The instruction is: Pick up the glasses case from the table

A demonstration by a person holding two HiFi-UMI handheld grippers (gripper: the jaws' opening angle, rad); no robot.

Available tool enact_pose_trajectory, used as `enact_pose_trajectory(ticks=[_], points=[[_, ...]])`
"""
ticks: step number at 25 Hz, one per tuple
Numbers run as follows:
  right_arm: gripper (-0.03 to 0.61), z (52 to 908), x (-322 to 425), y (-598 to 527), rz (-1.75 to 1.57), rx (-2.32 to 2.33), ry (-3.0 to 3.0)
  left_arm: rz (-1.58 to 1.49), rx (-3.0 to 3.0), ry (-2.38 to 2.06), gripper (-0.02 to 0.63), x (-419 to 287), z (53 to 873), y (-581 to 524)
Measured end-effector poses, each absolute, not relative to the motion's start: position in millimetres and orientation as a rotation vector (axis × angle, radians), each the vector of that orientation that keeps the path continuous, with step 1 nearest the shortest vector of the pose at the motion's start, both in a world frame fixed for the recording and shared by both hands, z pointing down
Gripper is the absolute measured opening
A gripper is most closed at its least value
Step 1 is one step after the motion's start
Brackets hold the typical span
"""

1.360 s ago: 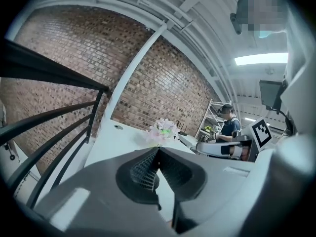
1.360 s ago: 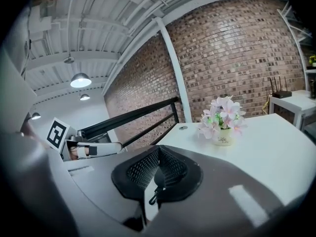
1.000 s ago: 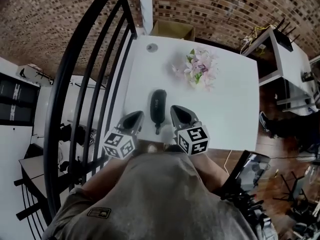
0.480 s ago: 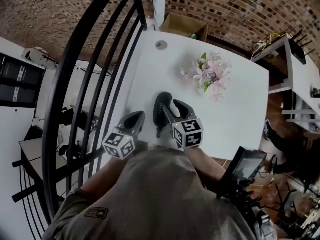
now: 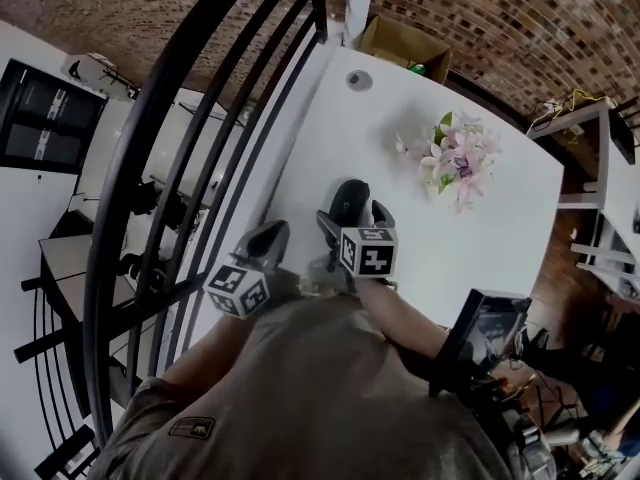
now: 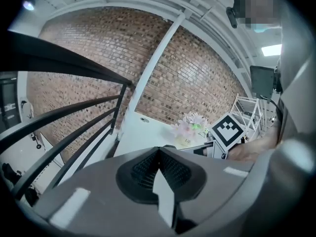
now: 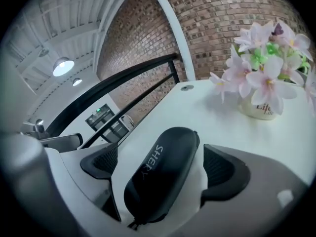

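The black zip glasses case point(image 5: 350, 198) point(image 7: 160, 174) lies on the white table point(image 5: 480, 238) near its front edge, lengthwise away from me. My right gripper point(image 5: 355, 220) point(image 7: 160, 154) is lowered over it with its jaws opening. The case lies between the two pads, and a gap shows on both sides. My left gripper point(image 5: 268, 240) point(image 6: 159, 154) hovers at the table's left front corner beside the railing, its pads closed together with nothing in them.
A small pot of pink flowers point(image 5: 455, 158) point(image 7: 261, 78) stands beyond the case to the right. A black curved railing point(image 5: 200, 168) runs along the table's left edge. A round cable grommet point(image 5: 358, 80) sits at the far left, and a cardboard box point(image 5: 405, 43) stands behind the table.
My right gripper moved forward and down from beside the case to straddle it, and its jaws went from closed to wide apart. The left gripper shifted only slightly.
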State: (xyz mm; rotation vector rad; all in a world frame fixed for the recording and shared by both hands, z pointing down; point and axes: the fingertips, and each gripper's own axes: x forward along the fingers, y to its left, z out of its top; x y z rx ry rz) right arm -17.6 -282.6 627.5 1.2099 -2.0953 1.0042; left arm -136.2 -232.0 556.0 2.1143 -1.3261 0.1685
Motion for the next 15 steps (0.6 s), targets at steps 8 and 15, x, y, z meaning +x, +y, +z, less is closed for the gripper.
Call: enact_pose_trajectory(ticks=[8,15], points=[[0.575,660.0,-30.4,-251.5,0.957,1.131,-1.964,0.168,2.105,-1.328,0.002,-146.2,564.0,-230.0],[0.464,668.0,-23.3,-247.2,0.894,1.172,-1.884,0.170,2.110,-1.304,0.002,-150.7,563.6,-231.5]])
